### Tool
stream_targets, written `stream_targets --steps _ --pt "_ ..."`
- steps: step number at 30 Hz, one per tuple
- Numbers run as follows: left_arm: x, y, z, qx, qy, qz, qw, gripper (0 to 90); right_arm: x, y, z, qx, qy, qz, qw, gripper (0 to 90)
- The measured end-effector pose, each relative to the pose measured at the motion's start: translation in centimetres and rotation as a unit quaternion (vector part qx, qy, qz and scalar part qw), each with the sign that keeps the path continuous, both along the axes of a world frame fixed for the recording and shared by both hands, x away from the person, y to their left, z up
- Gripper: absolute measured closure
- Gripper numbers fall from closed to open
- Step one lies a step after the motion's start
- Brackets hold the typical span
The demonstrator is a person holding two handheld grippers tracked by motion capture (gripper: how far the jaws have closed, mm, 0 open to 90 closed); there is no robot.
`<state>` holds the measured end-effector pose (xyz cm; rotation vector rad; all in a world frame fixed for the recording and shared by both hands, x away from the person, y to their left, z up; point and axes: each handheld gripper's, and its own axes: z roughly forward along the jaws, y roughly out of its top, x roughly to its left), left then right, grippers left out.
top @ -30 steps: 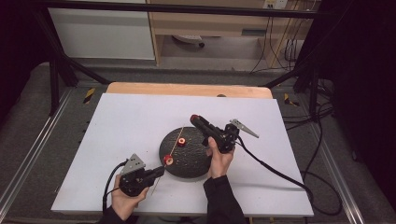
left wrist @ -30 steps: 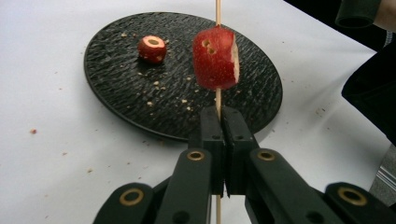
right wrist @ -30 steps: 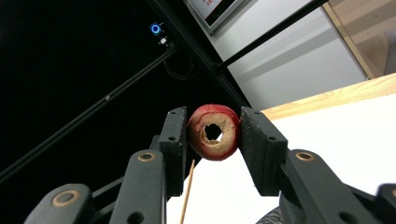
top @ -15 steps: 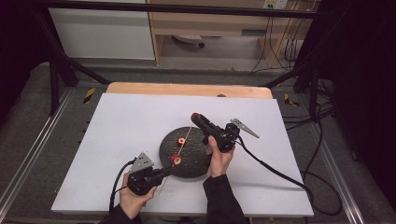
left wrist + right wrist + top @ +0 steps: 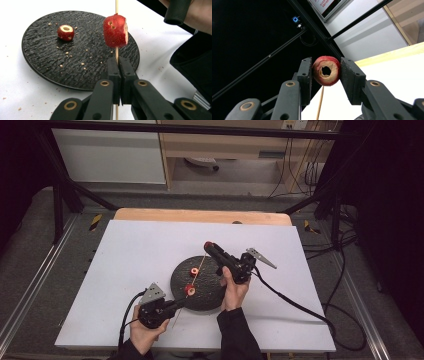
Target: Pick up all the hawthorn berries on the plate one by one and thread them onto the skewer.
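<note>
The wooden skewer (image 5: 116, 53) was the thing in hand: a thin stick pinched between the 2 jaws of the left gripper (image 5: 119, 62), which were drawn together on it with no gap to either side. In the left gripper view it rose straight up from the jaw tips, and 1 red fruit slice (image 5: 115, 30) was threaded on it just above them, its cut face turned to the side and clear of the plate. In the high view the skewer (image 5: 196, 272) ran from the left gripper (image 5: 176, 305) at the plate's near edge, slanting up and away across the plate toward the right gripper (image 5: 208, 245).

The right gripper held a second red slice (image 5: 326, 70), a cored ring with a hole through its middle, clamped by its rind between the 2 jaws at a narrow spacing. Just under that ring, in the right gripper view, the skewer's upper end (image 5: 320, 105) showed pointing up at it; whether the tip touched the ring could not be told.

A third cored slice (image 5: 65, 32) lay flat on the round black plate (image 5: 45, 65), well apart from both grippers, with crumbs scattered around it. The plate sat on the white table (image 5: 140, 245), between the person's 2 hands.
</note>
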<state>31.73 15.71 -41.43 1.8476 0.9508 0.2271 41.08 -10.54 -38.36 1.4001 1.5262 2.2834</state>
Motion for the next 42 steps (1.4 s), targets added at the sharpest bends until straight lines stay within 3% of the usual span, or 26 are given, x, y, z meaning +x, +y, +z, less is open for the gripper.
stream_targets --steps 20,35,42 --pt "1.0 -1.2 0.8 -0.028 -0.005 0.019 0.9994 88.4 -0.4 0.6 -0.8 0.006 0.007 0.014 0.9999 63.3" --pt "2.9 -1.6 1.9 -0.029 -0.011 0.026 0.9992 88.4 -1.2 1.3 -1.9 -0.025 0.020 0.037 0.9988 63.3" --pt "3.4 -1.6 1.7 -0.028 -0.010 0.023 0.9993 88.4 -1.5 1.5 -2.3 -0.046 0.027 0.047 0.9974 63.2"
